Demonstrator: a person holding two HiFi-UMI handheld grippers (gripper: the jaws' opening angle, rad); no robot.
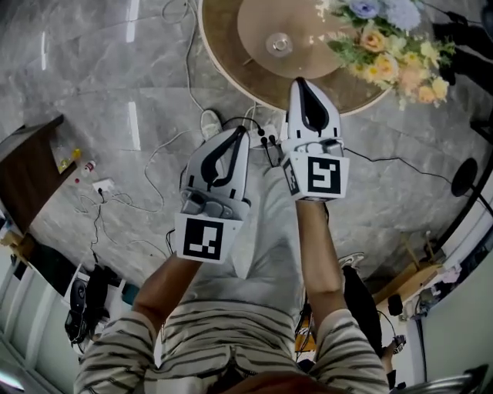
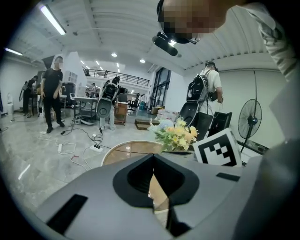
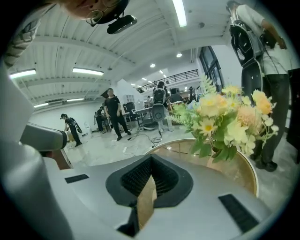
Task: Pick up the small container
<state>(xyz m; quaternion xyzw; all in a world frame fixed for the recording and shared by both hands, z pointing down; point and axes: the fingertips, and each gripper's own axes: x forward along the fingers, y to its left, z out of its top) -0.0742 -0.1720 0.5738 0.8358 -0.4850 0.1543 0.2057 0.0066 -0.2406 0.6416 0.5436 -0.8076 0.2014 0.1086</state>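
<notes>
Head view: smooth white left hand-held gripper (image 1: 242,131) and right hand-held gripper (image 1: 299,81), both closed empty, near round tan table (image 1: 229,46).

Your right gripper (image 3: 151,161) has its jaws pressed together with nothing between them. Just past the tips is a round table (image 3: 180,150), with flowers (image 3: 225,124) on its right side. Far back, people (image 3: 114,115) stand on a grey floor (image 3: 108,150) under ceiling lights (image 3: 179,11).

Grey marble floor (image 1: 100,69), round wooden table (image 1: 223,38), ceiling strip lights (image 2: 52,19), standing fan (image 2: 248,123).
</notes>
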